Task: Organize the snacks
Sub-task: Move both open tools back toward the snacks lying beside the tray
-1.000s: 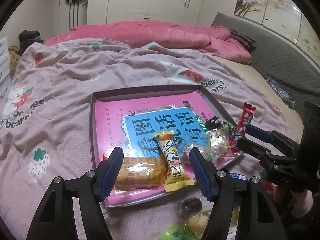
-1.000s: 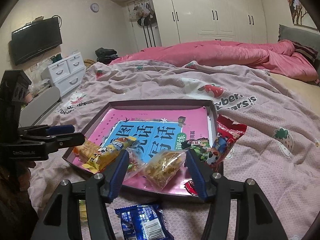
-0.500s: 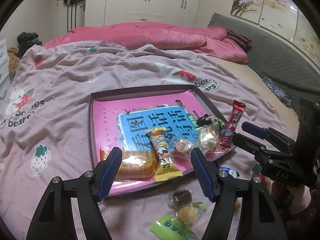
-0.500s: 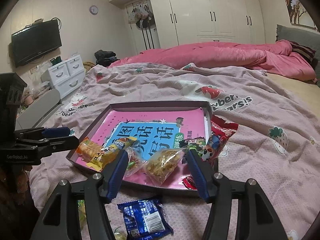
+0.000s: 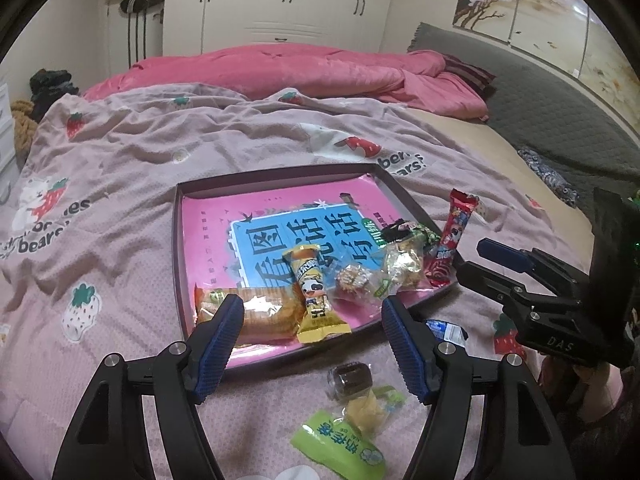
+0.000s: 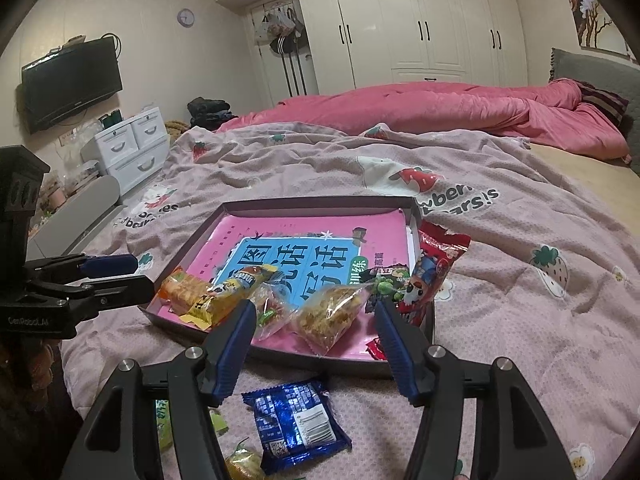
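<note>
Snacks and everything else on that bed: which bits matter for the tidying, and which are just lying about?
Part of the job:
- tray
- orange snack pack
- yellow cow-print bar
- red snack packet
- blue packet, off the tray
- green packet, off the tray
- dark wrapped candy, off the tray

Just lying about:
- pink quilt
- television
- white drawers

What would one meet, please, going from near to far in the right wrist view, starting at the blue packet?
Shiny blue foil snack packet → clear bag of golden-brown crunchy snack → dark-rimmed tray with pink lining → crumpled pink quilt → white wardrobe doors.
</note>
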Motion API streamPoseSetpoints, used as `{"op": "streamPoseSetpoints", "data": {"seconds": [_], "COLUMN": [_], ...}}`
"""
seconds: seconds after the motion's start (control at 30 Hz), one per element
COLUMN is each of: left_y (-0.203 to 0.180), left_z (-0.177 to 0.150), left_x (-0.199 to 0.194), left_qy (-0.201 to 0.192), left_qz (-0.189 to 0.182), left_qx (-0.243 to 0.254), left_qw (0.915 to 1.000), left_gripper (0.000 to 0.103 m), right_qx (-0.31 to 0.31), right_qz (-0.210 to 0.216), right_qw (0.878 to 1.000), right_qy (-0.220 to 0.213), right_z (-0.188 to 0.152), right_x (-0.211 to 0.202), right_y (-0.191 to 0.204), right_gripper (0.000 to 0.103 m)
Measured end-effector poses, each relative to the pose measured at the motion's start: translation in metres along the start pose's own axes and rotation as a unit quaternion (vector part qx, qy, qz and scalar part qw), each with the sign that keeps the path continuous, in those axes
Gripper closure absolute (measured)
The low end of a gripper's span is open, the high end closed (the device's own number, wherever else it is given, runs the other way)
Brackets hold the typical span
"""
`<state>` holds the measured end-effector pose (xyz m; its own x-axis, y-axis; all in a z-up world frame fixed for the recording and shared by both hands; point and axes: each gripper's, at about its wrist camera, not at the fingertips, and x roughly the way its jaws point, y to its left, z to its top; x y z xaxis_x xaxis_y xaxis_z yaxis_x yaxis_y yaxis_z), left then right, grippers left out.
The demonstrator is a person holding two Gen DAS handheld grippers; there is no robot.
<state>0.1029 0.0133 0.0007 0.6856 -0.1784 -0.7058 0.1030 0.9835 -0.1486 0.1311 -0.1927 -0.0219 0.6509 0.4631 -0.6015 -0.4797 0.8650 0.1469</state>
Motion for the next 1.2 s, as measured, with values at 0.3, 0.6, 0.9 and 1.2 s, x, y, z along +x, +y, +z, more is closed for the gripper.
{"op": "streamPoseSetpoints", "data": {"seconds": [0.3,0.6,0.9,1.2], "left_y": [-0.002,-0.004,-0.011,-0.016], "left_z": [-0.006,-0.013,-0.023,-0.029], "left_x": [-0.006,-0.010,-0.008,-0.009], "left_qy": [0.004,0.014,0.030,0.040], "left_qz": [-0.004,-0.006,-0.012,-0.016], "left_qx": [0.005,0.012,0.025,0.032], "left_qw": [1.0000,0.9998,0.9992,0.9985], "left_gripper": [0.030,0.030,0.030,0.030], "right_qx": [-0.004,-0.004,-0.006,0.006], "right_qz": [-0.001,0.000,0.001,0.000], "right_qw": [1.000,1.000,1.000,0.999], "right_qy": [0.007,0.014,0.030,0.035], "right_z": [-0.005,-0.008,-0.014,-0.018], "right_x": [-0.006,-0.009,-0.011,-0.016], "right_y": [0.004,0.011,0.019,0.017], "right_gripper": [0.038,0.038,0.038,0.038]}}
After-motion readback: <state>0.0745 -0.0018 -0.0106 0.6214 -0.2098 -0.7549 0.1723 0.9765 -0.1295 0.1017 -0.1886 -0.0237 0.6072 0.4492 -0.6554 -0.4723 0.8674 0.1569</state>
